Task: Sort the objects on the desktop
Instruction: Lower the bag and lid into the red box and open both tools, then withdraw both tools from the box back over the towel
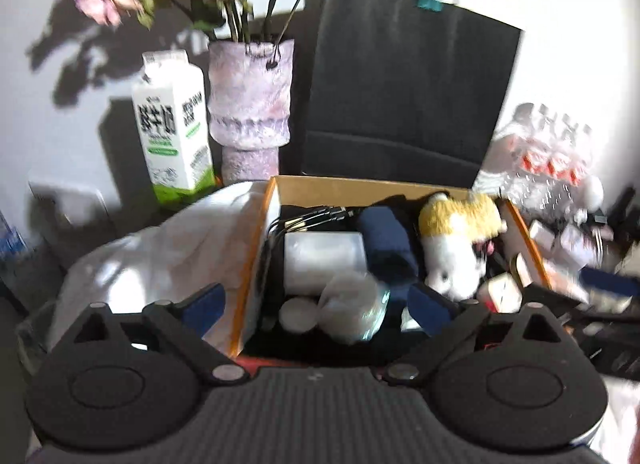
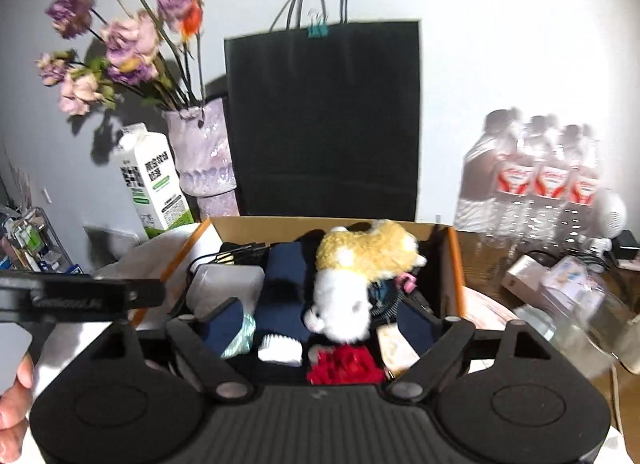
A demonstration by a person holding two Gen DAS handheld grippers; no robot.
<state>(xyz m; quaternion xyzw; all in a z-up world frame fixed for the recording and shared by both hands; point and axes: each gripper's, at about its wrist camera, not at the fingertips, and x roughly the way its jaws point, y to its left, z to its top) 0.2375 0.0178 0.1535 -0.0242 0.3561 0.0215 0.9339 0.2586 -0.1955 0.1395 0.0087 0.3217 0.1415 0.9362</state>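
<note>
Motion blur smears the bottle pack (image 1: 548, 152) at the left wrist view's right edge; a hand (image 2: 14, 404) is cut off at the right wrist view's lower left

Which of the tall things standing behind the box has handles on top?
The black paper bag, directly behind the cardboard box. Its looped handles and teal clip mark it; the milk carton and purple vase have neither.

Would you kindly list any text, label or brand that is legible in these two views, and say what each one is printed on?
Nothing can be quoted with confidence.
Milk carton: large dark characters and green bands, too blurred to read.
Water bottles: red and white labels, print too blurred to read.
Black bar at the left of the right wrist view: faint lettering, unreadable.
Black paper bag: no print visible.
Cardboard box: no print visible.
</note>
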